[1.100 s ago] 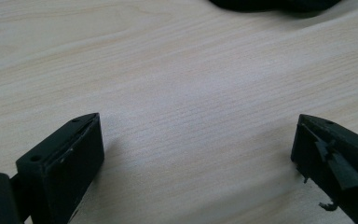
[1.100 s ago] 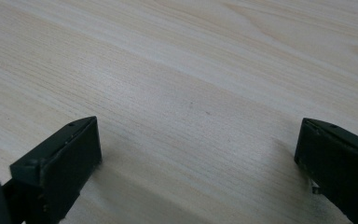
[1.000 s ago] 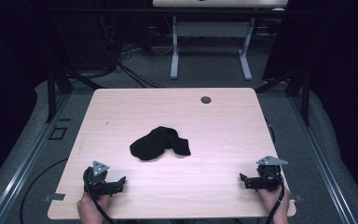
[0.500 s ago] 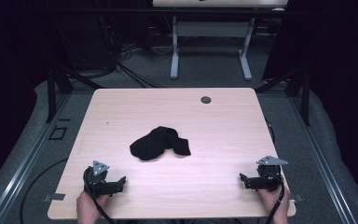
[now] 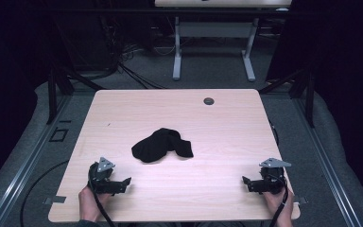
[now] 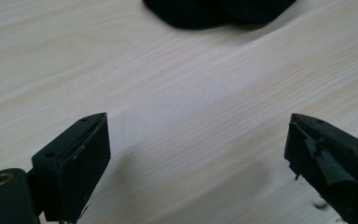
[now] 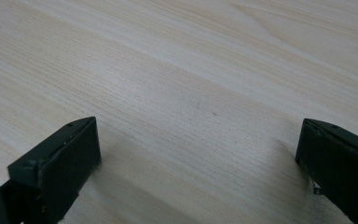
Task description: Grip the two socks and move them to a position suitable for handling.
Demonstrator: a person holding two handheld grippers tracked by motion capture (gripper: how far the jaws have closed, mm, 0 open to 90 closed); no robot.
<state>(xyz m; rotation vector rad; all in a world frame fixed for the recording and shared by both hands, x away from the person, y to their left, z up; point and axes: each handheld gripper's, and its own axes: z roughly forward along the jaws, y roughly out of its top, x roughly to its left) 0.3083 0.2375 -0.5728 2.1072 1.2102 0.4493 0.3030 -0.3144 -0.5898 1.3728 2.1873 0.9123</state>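
My left gripper (image 5: 123, 183) sits at lower left, jaws spread but just closing a touch on nothing (only bare table (image 5: 227, 123) between them). The right gripper (image 5: 246, 182) waits at lower right, jaws wide and empty. The black cloth (image 5: 160, 145) lies crumpled mid-frame — both are placed to flank it.

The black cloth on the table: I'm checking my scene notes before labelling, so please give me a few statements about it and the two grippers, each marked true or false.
1. The black cloth lies crumpled near the middle of the table. True.
2. The left gripper holds the cloth. False: its fingers stand apart over bare wood, with the cloth lying ahead of them.
3. The right gripper is open with nothing between its fingers. True.
4. The cloth is white. False: it is black.
5. A small dark round grommet sits near the table's far edge. True.
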